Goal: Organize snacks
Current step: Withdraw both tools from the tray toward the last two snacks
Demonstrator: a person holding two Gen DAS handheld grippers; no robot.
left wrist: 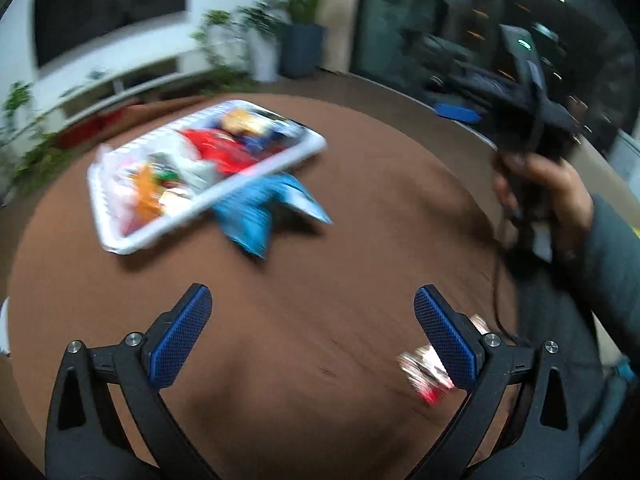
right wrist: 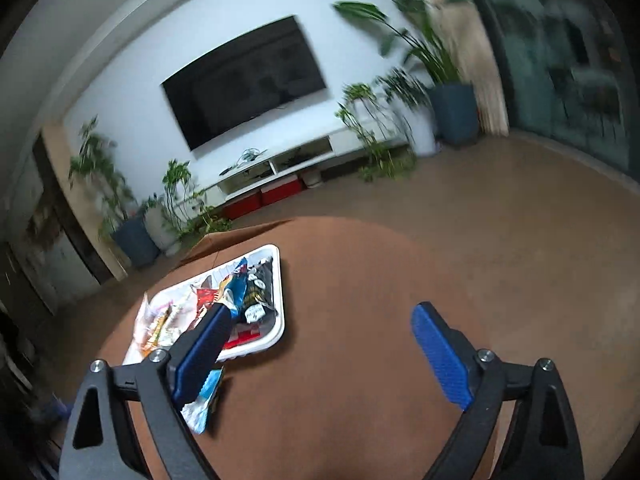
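A white tray [left wrist: 264,166] holding several snack packets sits on the round brown table [left wrist: 360,208]. A blue packet [left wrist: 260,208] lies on the table against the tray's near side. A small pink and red packet [left wrist: 424,372] lies by the right finger of my left gripper [left wrist: 312,332], which is open and empty above the table. My right gripper [right wrist: 320,344] is open and empty; its left finger overlaps the tray [right wrist: 276,332] in that view. The blue packet [right wrist: 204,400] shows below that finger. The hand with the right gripper [left wrist: 528,92] is at the table's right.
Past the table are a wall TV [right wrist: 244,80], a low white TV stand [right wrist: 280,164] and several potted plants [right wrist: 436,80]. Glass doors [right wrist: 560,60] stand at the right. The floor [right wrist: 520,220] beyond the table is bare.
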